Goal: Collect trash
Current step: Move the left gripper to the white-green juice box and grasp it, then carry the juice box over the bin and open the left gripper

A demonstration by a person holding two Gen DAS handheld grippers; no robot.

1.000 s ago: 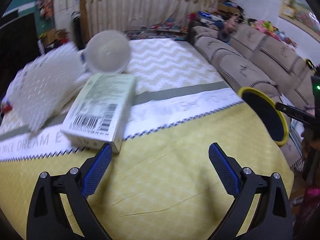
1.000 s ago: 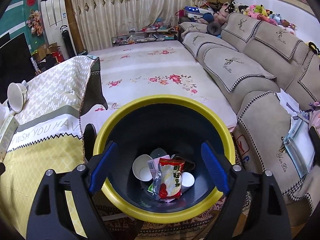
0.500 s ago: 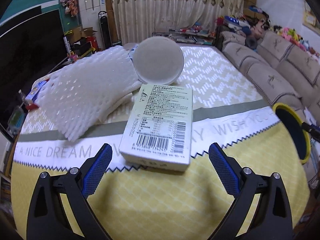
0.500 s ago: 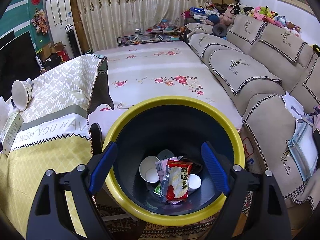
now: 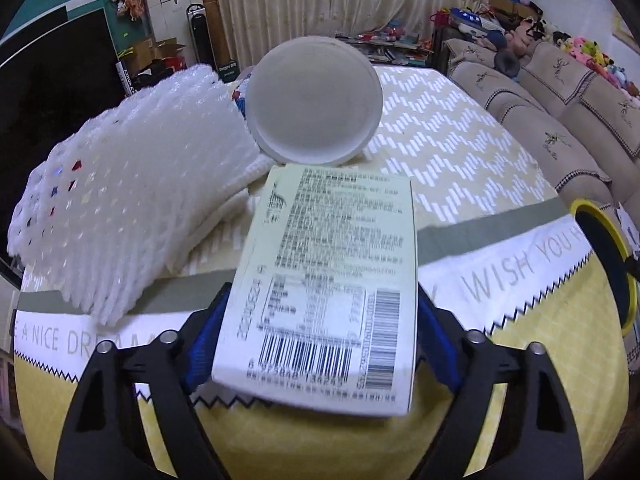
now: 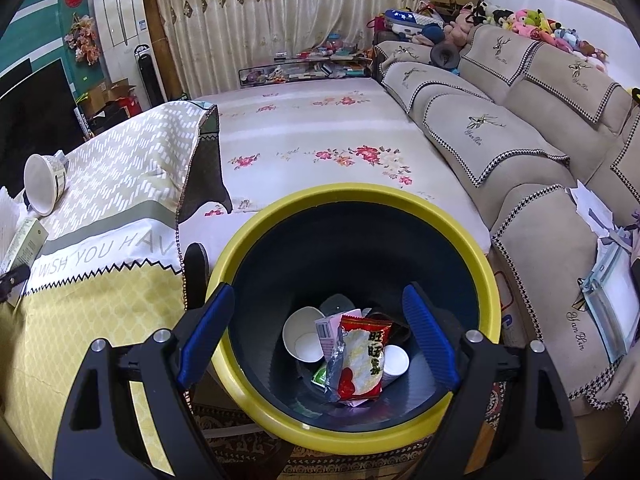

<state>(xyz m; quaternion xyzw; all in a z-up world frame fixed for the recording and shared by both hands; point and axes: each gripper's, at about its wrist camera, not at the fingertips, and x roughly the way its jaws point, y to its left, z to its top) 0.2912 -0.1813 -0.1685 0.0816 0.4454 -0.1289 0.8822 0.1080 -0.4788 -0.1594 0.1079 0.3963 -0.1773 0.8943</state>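
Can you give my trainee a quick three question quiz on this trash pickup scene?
1. True or false: the pale green box lies between the left claw's closing blue pads.
2. What stands on the tablecloth right behind the box? A) a bottle B) a tipped white bowl C) a shoe
3. Fill in: the right claw hangs open over the yellow-rimmed ____.

Key: 1 true; 2 B; 3 bin.
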